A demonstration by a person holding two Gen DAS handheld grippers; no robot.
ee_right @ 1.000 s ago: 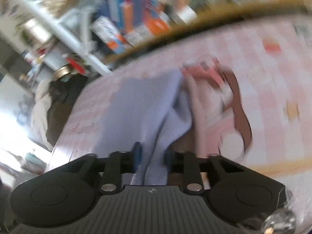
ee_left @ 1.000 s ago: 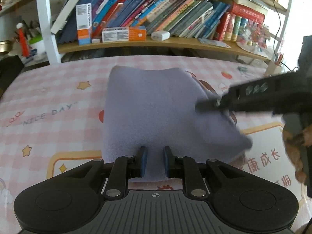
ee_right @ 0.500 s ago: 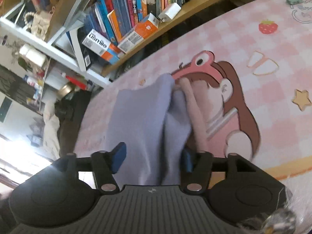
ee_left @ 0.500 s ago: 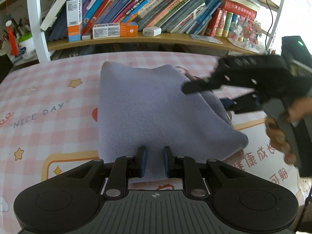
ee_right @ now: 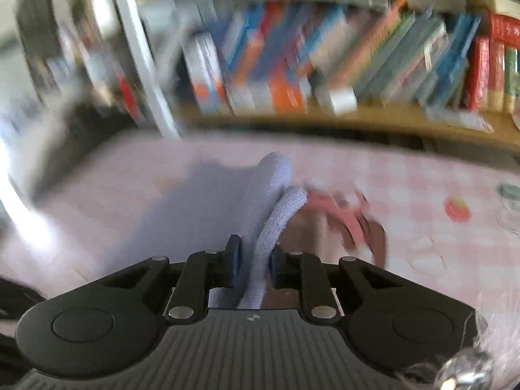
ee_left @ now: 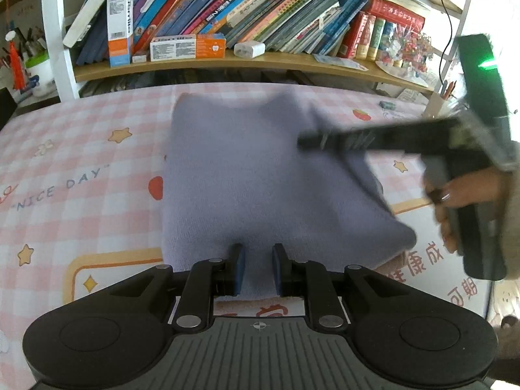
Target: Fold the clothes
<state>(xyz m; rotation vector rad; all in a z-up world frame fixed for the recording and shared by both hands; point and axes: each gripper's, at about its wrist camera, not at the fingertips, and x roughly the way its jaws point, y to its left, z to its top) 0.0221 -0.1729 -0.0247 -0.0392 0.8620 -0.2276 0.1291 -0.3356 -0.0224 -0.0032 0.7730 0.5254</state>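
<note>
A folded lavender cloth (ee_left: 247, 169) lies on the pink checked table cover (ee_left: 81, 149). My left gripper (ee_left: 258, 266) is shut on the cloth's near edge, which runs up between its blue pads. My right gripper (ee_left: 304, 141) reaches in from the right over the cloth's right side, held by a person's hand (ee_left: 461, 191). The right wrist view is blurred. There the right gripper (ee_right: 255, 260) has its jaws closing, with a raised fold of the cloth (ee_right: 276, 214) standing between the pads and touching both.
A wooden bookshelf (ee_left: 227, 61) packed with books, boxes and a white charger (ee_left: 248, 48) runs along the table's far edge. A white shelf post (ee_left: 55, 32) stands at far left. A black device with a green light (ee_left: 481, 74) is at the right.
The right gripper opened wide, then closed again on the cloth's fold, rolling more level and shifting over the cloth's right side. The left gripper has stayed put on the near edge.
</note>
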